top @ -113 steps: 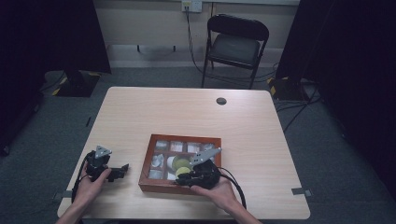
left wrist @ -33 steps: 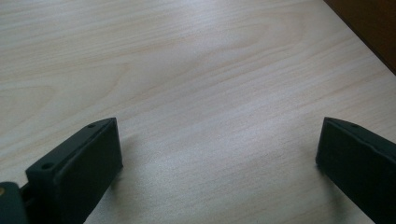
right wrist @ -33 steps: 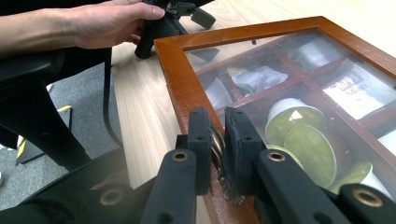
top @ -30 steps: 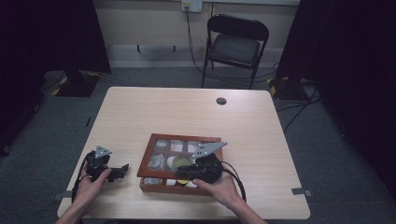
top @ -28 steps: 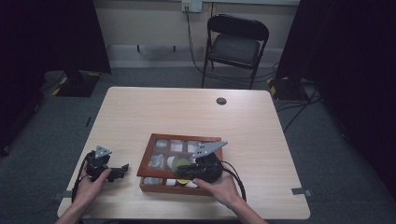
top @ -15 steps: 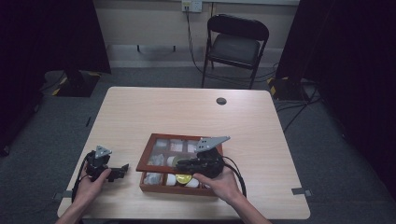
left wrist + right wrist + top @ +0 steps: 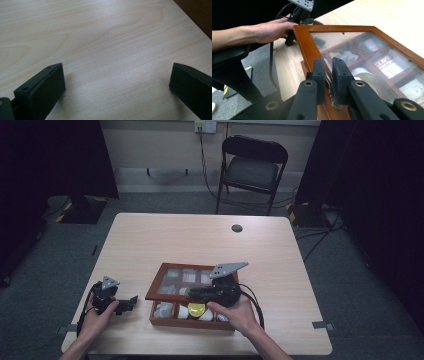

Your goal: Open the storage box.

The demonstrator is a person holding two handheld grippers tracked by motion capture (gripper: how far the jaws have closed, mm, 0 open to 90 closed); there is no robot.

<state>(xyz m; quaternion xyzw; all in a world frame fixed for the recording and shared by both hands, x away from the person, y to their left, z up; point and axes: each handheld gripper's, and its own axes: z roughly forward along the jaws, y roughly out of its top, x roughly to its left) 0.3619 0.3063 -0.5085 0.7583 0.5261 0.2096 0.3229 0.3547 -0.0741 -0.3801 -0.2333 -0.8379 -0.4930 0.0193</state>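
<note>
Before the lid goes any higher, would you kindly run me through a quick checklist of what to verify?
1. Right gripper shut on the lid's metal handle: ok.
2. Glass lid raised off the wooden box: ok, front edge lifted.
3. Left gripper bracing the box: not ok, open on the table, apart from the box.
4. Compartment contents below the lid's swing: cannot tell.
</note>
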